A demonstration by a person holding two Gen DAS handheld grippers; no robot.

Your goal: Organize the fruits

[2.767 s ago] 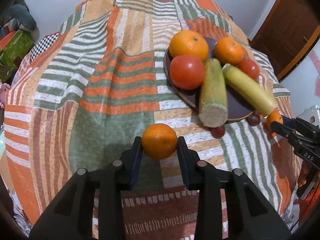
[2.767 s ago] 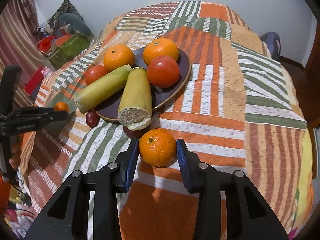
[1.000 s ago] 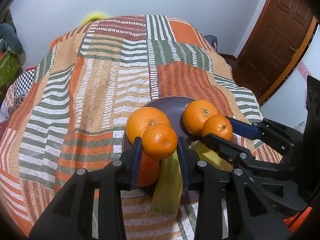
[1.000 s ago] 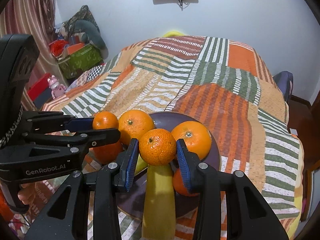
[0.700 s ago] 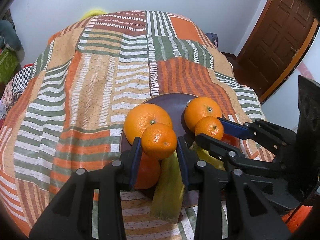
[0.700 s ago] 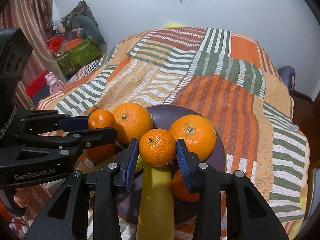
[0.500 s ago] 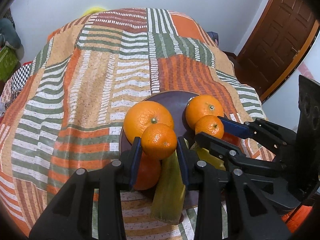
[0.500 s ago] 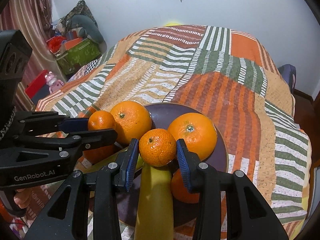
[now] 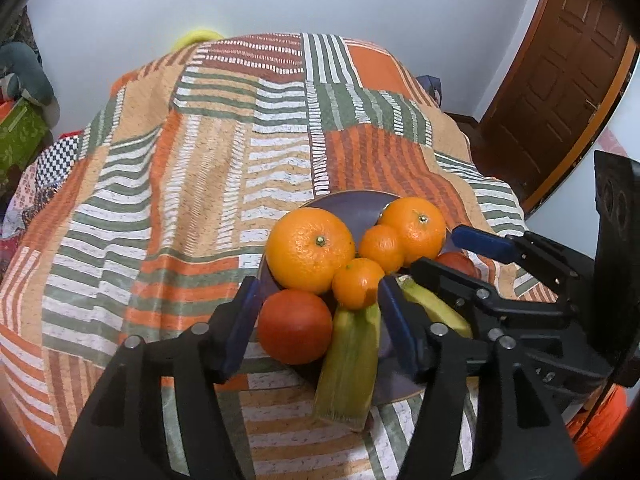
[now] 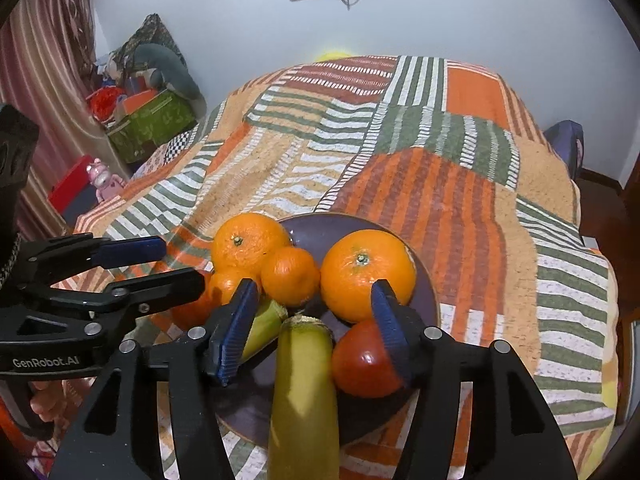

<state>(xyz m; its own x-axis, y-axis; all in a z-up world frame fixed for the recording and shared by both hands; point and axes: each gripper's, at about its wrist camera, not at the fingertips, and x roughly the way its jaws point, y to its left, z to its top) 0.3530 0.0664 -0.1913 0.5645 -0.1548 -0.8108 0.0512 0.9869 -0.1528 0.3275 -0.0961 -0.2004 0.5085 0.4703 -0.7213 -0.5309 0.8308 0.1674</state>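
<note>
Release stage: left gripper (image 9: 314, 312) and right gripper (image 10: 314, 320) both opening, pads clear of the two mandarins (image 9: 357, 283) (image 10: 291, 277) now resting on the plate (image 10: 320, 226) among oranges, tomatoes and corn. Plating looks nearly done; stray fruit elsewhere cannot be told.

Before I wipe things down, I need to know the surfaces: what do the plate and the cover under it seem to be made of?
The plate looks like glazed ceramic, possibly melamine: dark purple-brown, smooth, with a soft sheen and a thin paler rim. The cover looks like woven or quilted cotton-type fabric: matte, speckled weave, patchwork stripes, and soft folds where it drapes.
</note>
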